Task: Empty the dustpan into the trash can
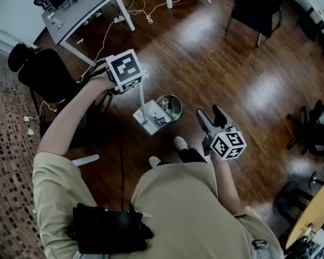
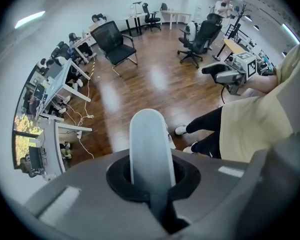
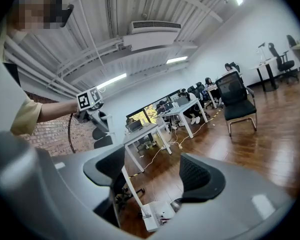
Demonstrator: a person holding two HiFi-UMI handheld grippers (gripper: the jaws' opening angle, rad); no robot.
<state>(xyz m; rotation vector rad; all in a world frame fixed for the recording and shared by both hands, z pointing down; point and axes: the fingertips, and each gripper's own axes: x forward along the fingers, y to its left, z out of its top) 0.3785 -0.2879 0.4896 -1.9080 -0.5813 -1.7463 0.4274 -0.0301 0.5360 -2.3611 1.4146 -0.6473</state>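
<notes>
The person stood on the dark wooden floor (image 1: 205, 63) with the left gripper (image 2: 151, 176) pointed straight down, its jaws shut tight on the top of the dustpan's long white handle (image 1: 142, 99). The dustpan (image 1: 150, 120) hung at the bottom of that handle, low by the floor and just in front of the person's white shoes (image 1: 180, 143), with bits of litter showing in its open side. It sat right beside the small round metal trash can (image 1: 171, 106), on the can's left from where the person looked down; I couldn't tell whether the two touched. The right gripper (image 1: 209, 115) was held out nearly level to the right of the can, its jaws a little apart with nothing between them.
</notes>
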